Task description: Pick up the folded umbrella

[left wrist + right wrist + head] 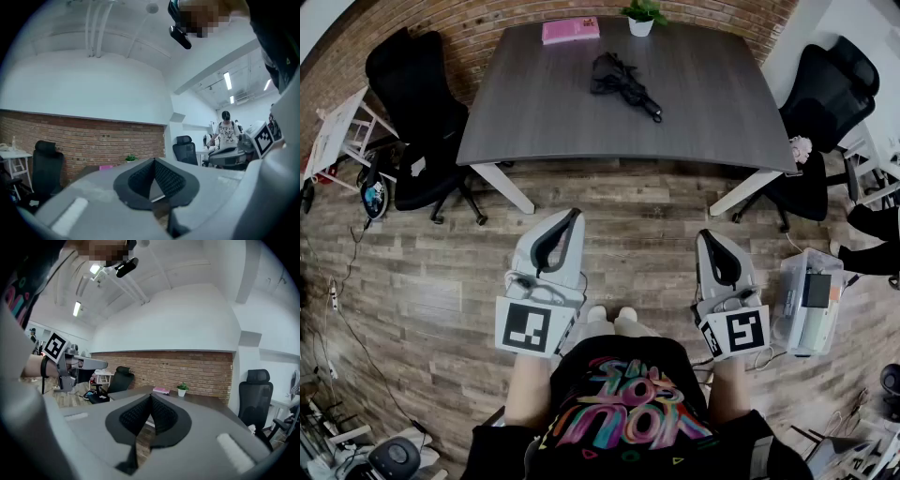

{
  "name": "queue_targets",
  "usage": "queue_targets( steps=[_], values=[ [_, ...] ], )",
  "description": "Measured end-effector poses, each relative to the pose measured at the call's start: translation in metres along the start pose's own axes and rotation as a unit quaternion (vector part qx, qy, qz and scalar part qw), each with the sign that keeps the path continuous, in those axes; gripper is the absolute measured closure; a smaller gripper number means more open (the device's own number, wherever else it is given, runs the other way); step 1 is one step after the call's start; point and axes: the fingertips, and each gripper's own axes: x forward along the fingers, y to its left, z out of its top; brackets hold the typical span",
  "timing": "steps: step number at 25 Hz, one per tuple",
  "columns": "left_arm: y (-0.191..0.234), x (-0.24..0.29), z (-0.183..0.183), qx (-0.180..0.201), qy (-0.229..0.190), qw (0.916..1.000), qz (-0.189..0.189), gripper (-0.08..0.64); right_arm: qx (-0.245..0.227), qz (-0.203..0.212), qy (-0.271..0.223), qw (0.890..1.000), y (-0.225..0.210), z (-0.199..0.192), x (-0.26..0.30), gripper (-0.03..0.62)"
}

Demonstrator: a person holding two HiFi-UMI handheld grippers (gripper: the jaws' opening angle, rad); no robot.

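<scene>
Both closed and empty, left hand-held gripper (573,215) and right hand-held gripper (705,234) held level, well apart from folded umbrella (623,81) on table (539,117).

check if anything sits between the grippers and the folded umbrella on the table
Nothing visible does. The folded umbrella lies alone on the table; the pink book and potted plant sit beyond it at the far edge. Left gripper and right gripper, both shut, are held short of the table over wood floor.
</scene>
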Motion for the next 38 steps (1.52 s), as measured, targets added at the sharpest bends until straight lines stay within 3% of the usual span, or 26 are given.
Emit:
queue_targets(
  steps=[15, 24, 31, 38],
  values=[
    [-0.008, 0.005, 0.016, 0.038, -0.017, 0.9988, 0.026, 0.56, -0.002, 0.014, -0.015, 1.0, -0.022, -0.001, -0.013, 0.592],
    [-0.007, 0.027, 0.008, 0.044, -0.009, 0.9987, 0.024, 0.56, 0.023, 0.019, -0.009, 1.0, -0.031, -0.015, 0.001, 0.592],
    [0.028, 0.074, -0.005, 0.026, 0.001, 0.9995, 0.018, 0.56, 0.031, 0.013, 0.007, 0.999, -0.047, -0.024, 0.054, 0.592],
    [0.099, 0.135, 0.0, 0.029, -0.006, 0.9995, 0.01, 0.56, 0.015, 0.008, 0.018, 1.0, -0.059, -0.012, 0.137, 0.592]
  ],
)
